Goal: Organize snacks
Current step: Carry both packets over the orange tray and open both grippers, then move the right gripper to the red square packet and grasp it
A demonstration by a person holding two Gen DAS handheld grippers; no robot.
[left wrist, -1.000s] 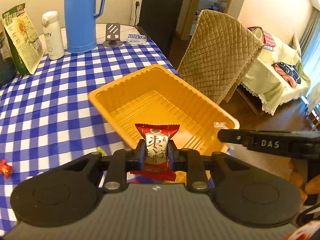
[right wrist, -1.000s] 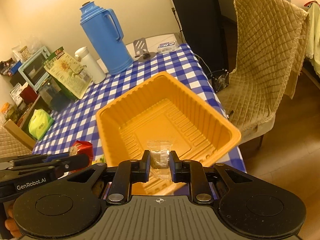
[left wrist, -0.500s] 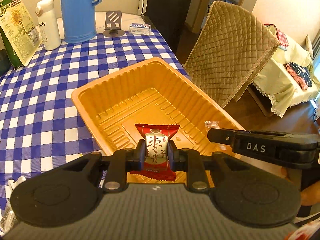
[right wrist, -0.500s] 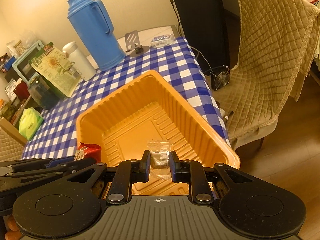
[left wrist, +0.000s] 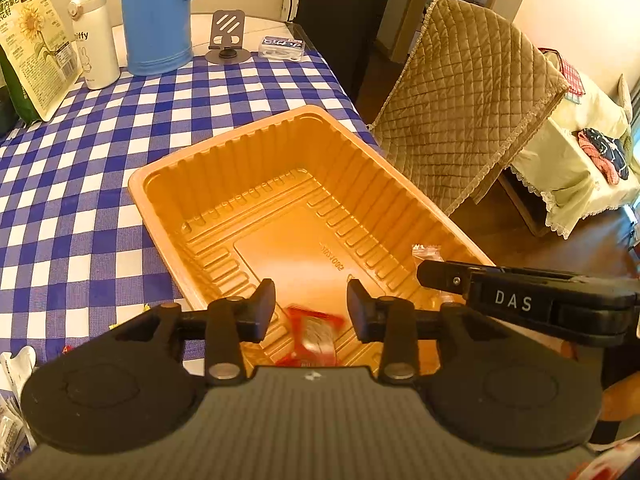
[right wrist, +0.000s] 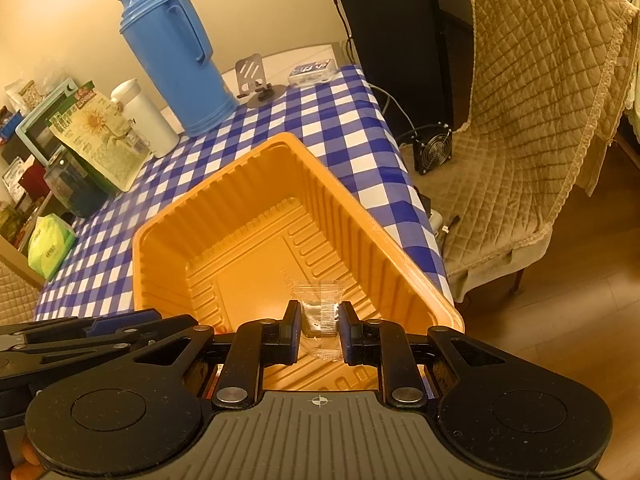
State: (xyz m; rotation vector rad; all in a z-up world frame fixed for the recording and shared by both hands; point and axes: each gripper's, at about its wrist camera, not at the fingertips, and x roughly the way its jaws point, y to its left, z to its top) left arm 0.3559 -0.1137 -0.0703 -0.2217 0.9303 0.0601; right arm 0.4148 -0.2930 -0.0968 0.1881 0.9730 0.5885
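My left claw point(left wrist: 311, 307) is opening, the red snack packet point(left wrist: 314, 336) dropping free into the orange tray's point(left wrist: 168, 176) near end, while my right claw point(right wrist: 319, 326) grips its clear-wrapped sweet point(right wrist: 320, 312), next to drop.

Home dining area; blue-checked tablecloth point(left wrist: 72, 184) on the table; blue thermos jug point(right wrist: 176, 60), sunflower-seed bag point(left wrist: 32, 48) near far edge; quilted chair cover point(left wrist: 460, 100); bedding point(left wrist: 576, 148) beyond.

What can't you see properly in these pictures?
- Red snack, left wrist view: motion-blurred between the opening jaws of the left hand-held gripper, label unreadable.
- Clear packet, right wrist view: dark contents too small to identify; right hand-held gripper covers its sides.
- Tray: near rim hidden by the grippers, both views.
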